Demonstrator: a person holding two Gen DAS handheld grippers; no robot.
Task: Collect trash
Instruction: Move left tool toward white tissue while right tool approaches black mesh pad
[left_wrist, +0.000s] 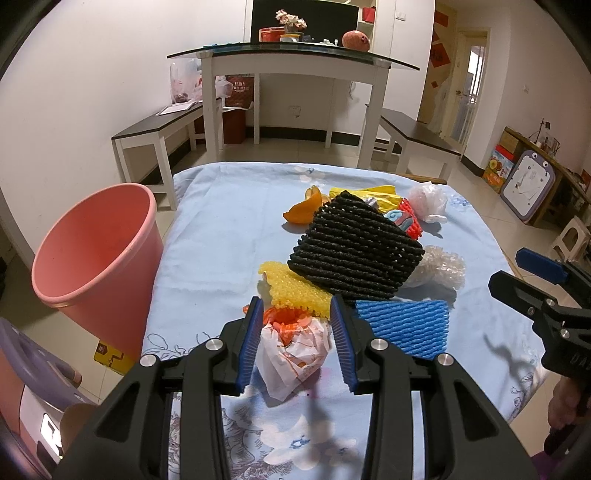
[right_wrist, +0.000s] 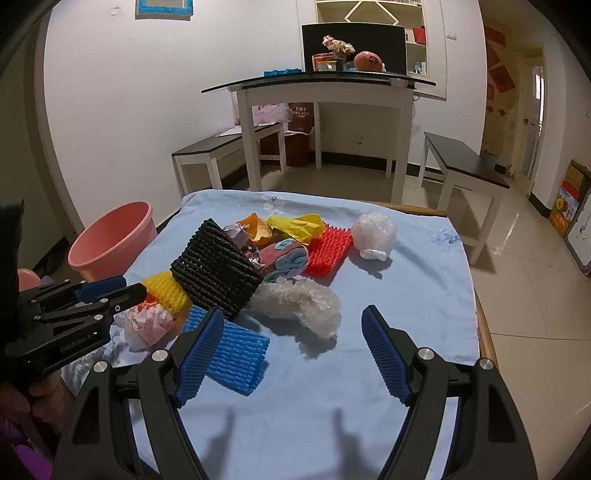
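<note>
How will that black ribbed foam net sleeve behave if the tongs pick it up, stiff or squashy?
The black ribbed foam net sleeve looks like open-mesh foam, so it will probably squash between the pads and feel light for its bulk. It stands propped on the yellow foam net and other wrappers, so a nudge may topple it. Its ribs should resist slipping.

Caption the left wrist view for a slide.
Left gripper open around a crumpled wrapper, trash pile beyond, pink bin beside the table.
</note>
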